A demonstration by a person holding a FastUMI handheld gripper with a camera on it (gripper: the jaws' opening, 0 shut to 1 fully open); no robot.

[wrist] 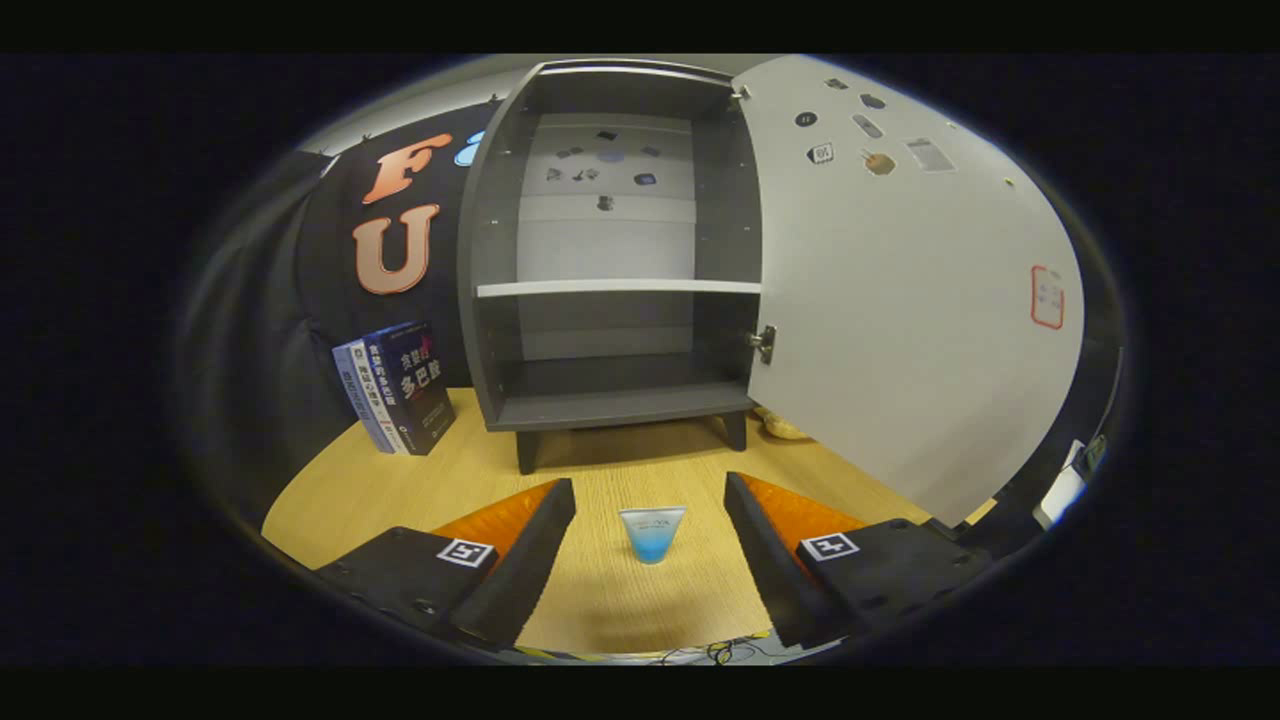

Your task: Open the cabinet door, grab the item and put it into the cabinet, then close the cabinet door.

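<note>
A small clear cup [651,533] with a blue tint at its base stands on the wooden table, right between my two fingers and touching neither. My gripper [650,497] is open, its fingers spread wide on either side of the cup. Beyond the cup stands a grey cabinet [487,250] on short legs. Its white door [900,300] is swung wide open to the right, with several stickers on its inner face. Inside, one shelf [618,287] splits the cabinet into an upper and a lower compartment, both bare.
Three books [398,388] lean upright against the booth wall left of the cabinet. A pale rounded object [782,427] peeks out from under the open door, beside the cabinet's right leg. Some cables [715,654] lie at the table's near edge.
</note>
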